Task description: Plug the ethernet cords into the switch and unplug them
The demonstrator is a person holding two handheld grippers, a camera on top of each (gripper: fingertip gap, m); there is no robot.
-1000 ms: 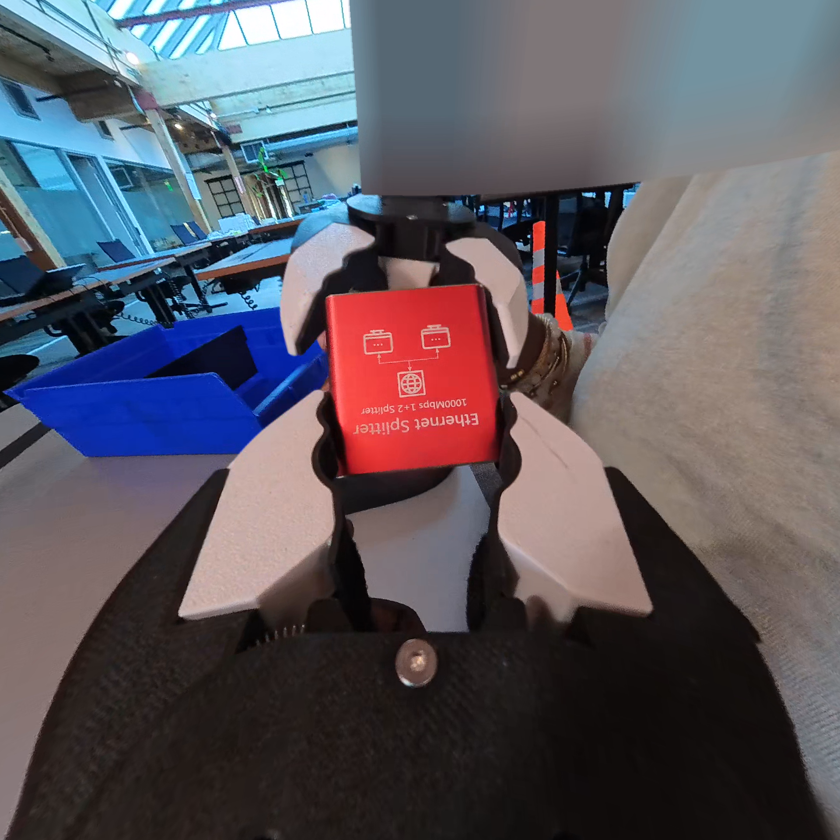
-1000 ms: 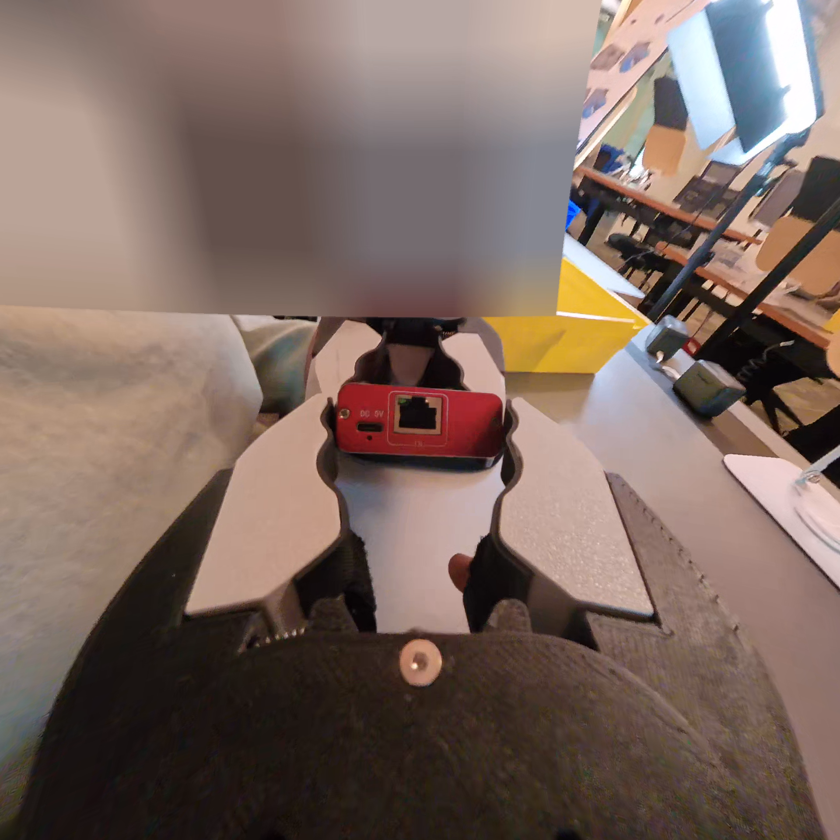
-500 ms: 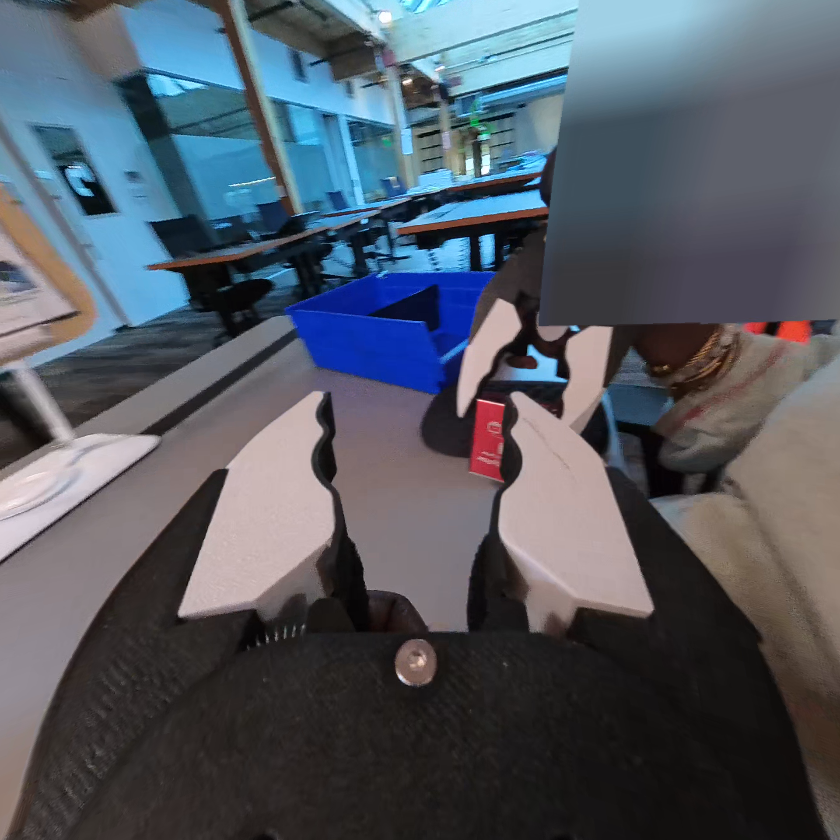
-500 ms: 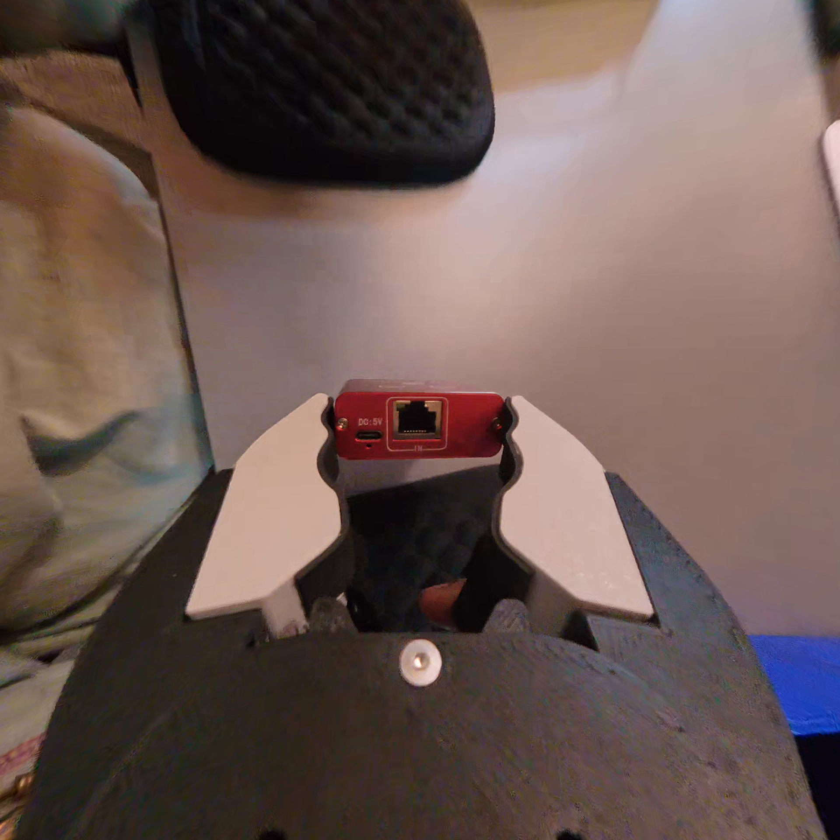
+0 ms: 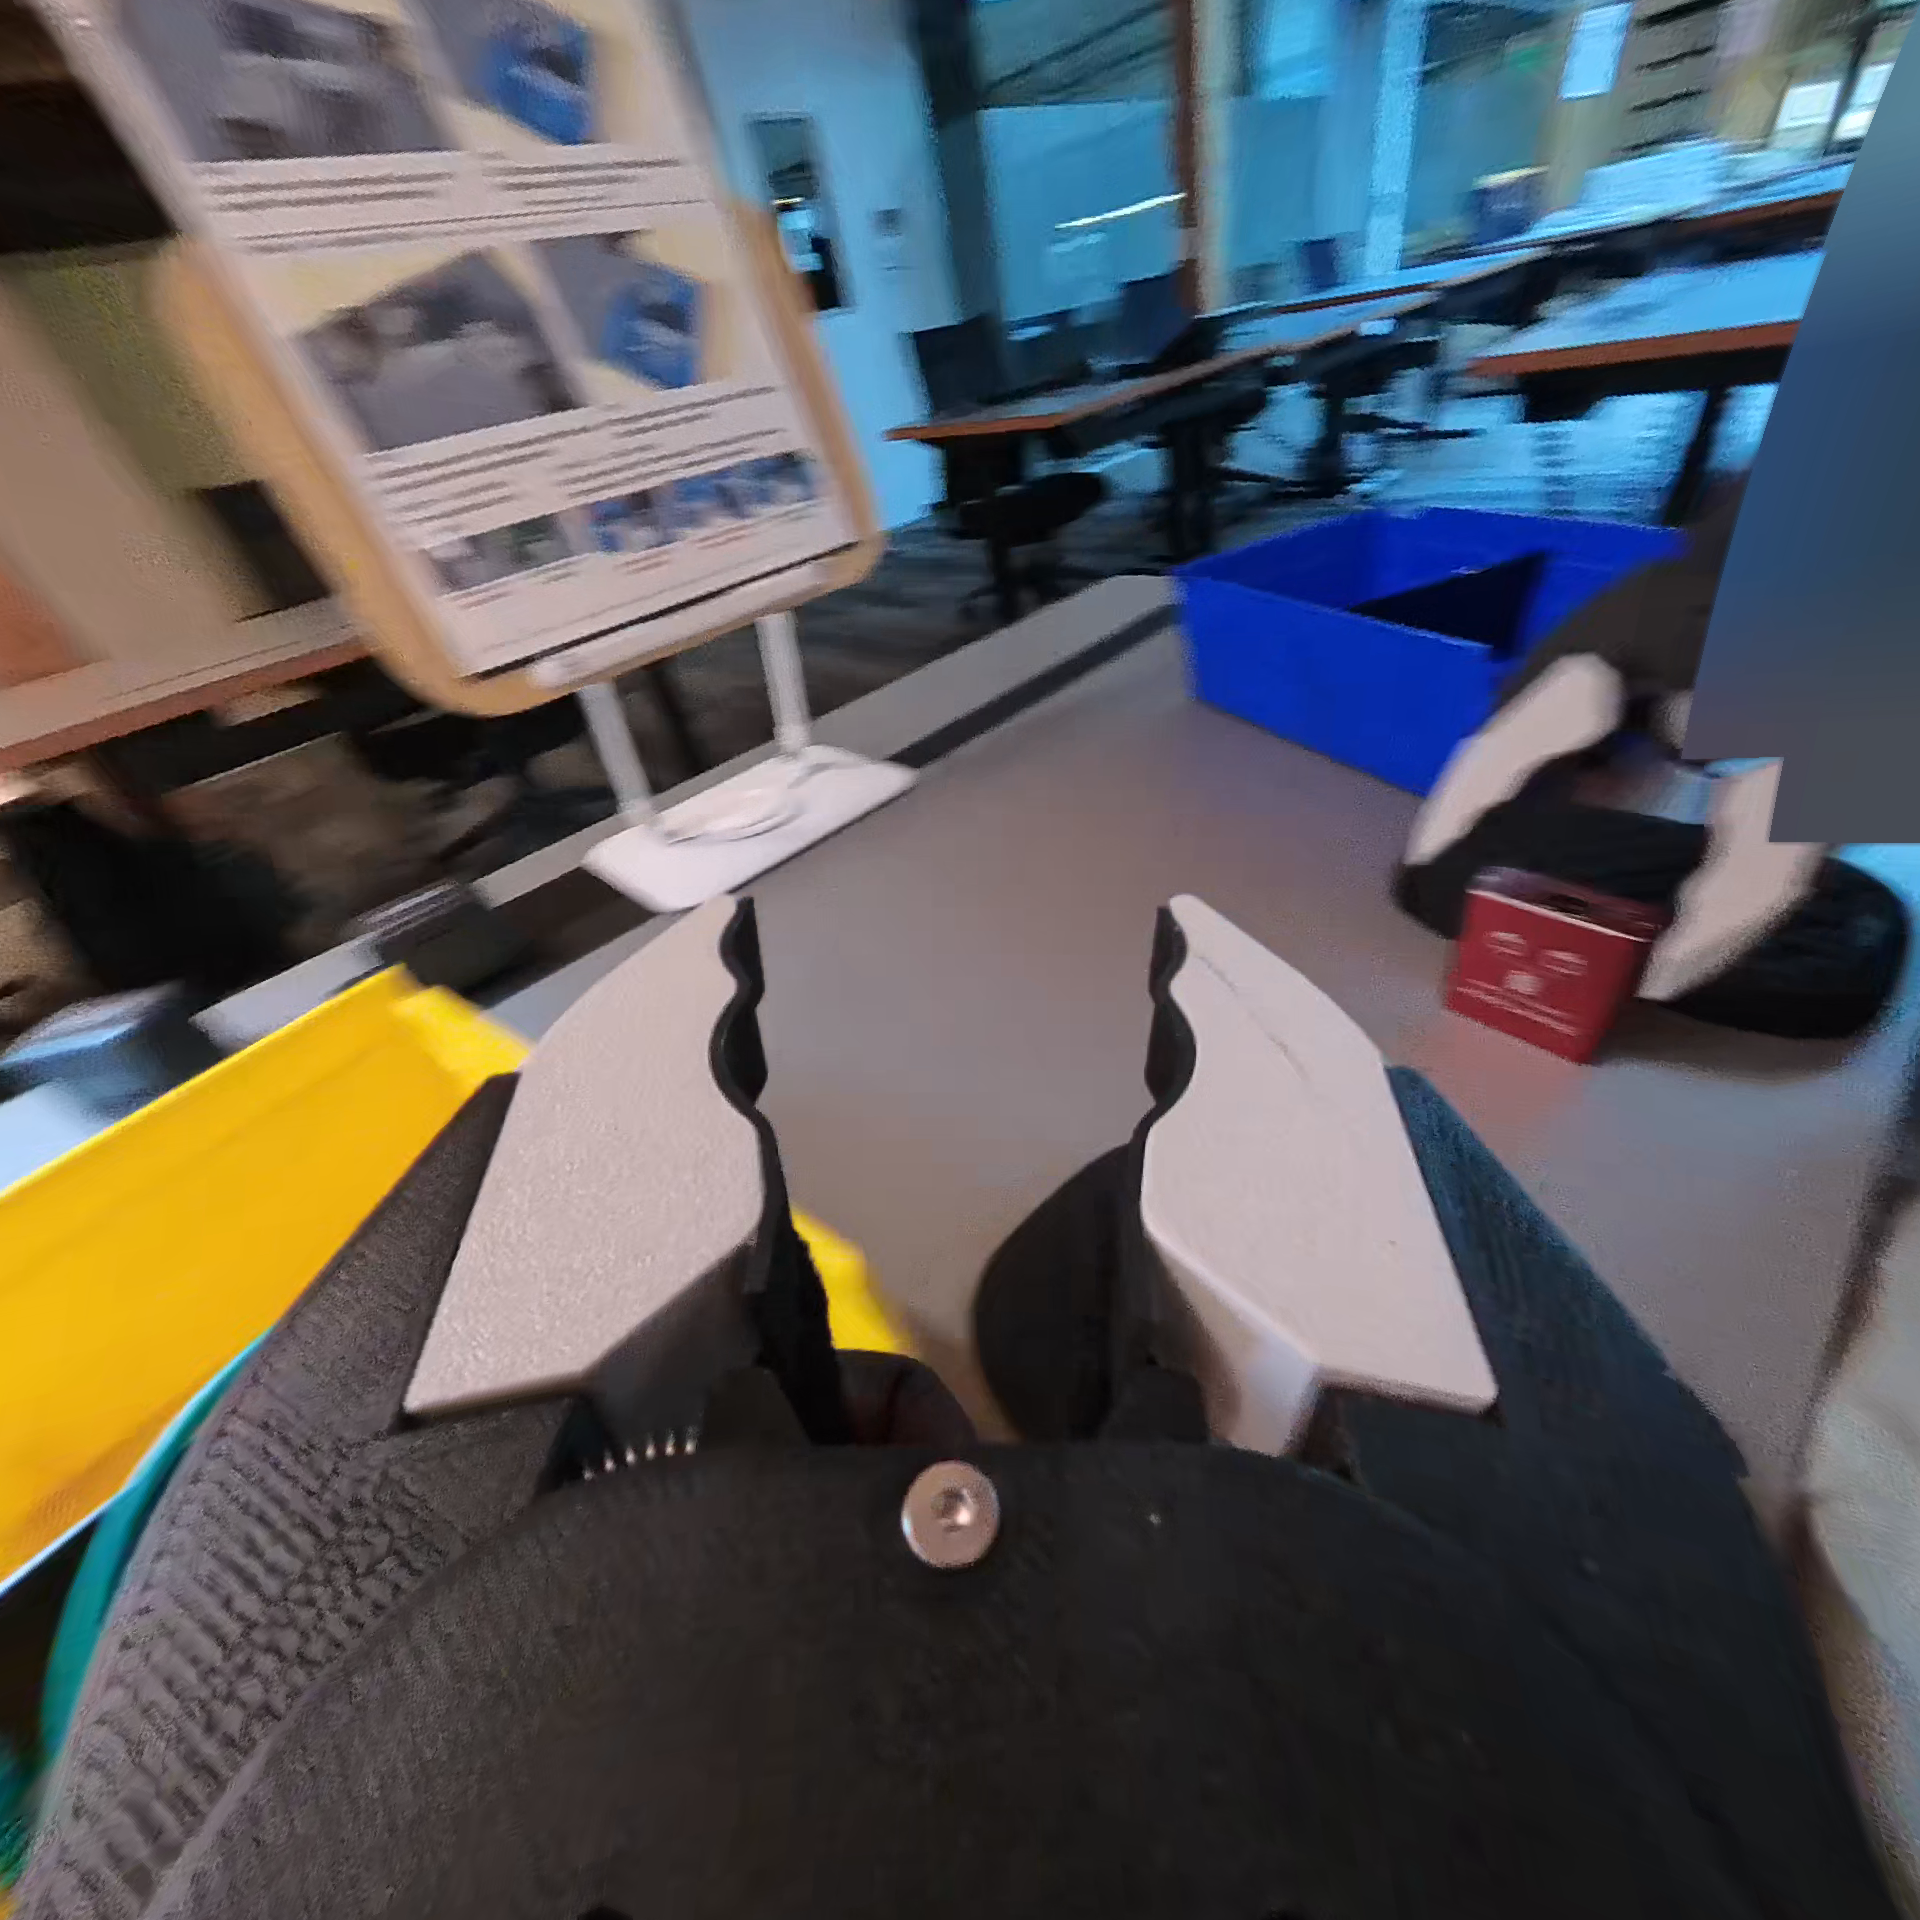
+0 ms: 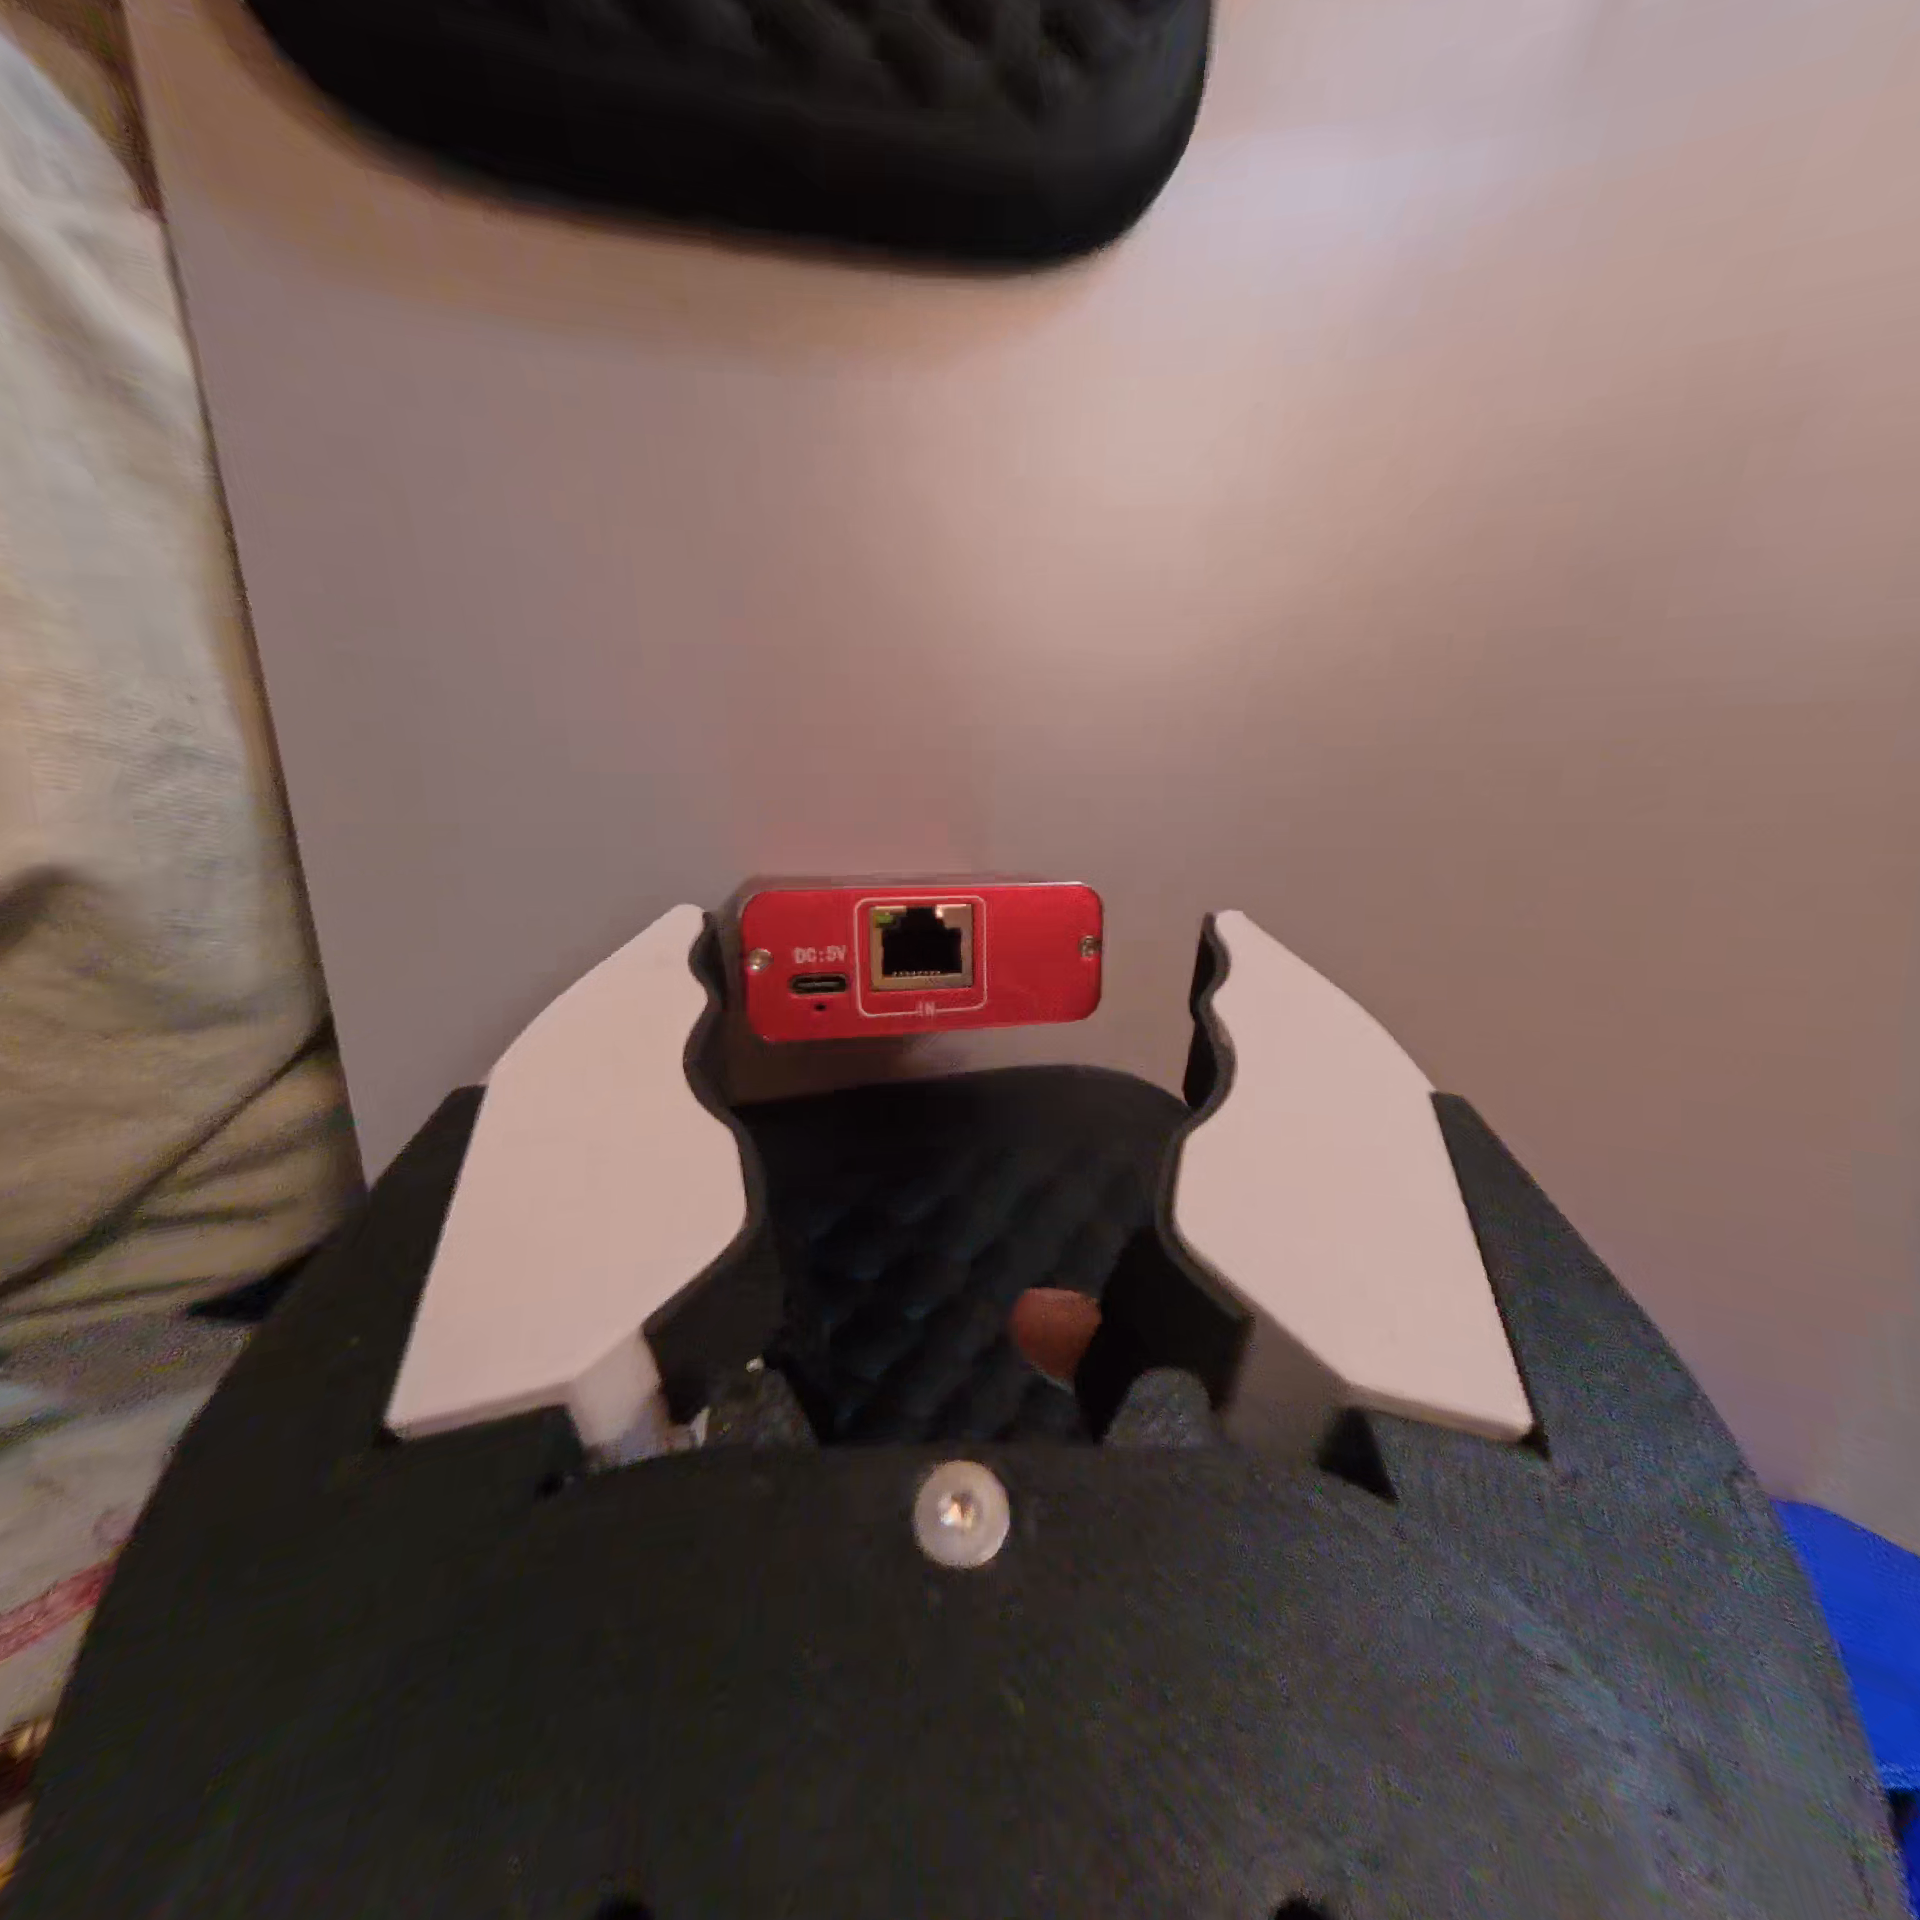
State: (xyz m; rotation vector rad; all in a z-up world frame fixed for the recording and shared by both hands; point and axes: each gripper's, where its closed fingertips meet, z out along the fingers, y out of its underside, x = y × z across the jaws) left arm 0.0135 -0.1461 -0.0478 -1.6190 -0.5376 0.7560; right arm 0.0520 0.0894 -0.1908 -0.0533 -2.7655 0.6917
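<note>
The red switch stands on end on the grey table, its single-port face up toward the right wrist camera. My right gripper is open around it: the left fingertip is close against its side, the right fingertip is clearly apart. In the left wrist view the switch sits at the right with the right gripper's white fingers on either side. My left gripper is open and empty above the table, well left of the switch. No ethernet cord shows.
A yellow bin lies at the lower left and a blue bin at the back right. A sign board on a white stand is at the table's far edge. A person's light clothing borders the table. There is about 30 cm between the tips of the two grippers.
My right gripper has opened and let go of the switch, which now stands on the table. My left gripper has swung left, toward the yellow bin and the sign.
</note>
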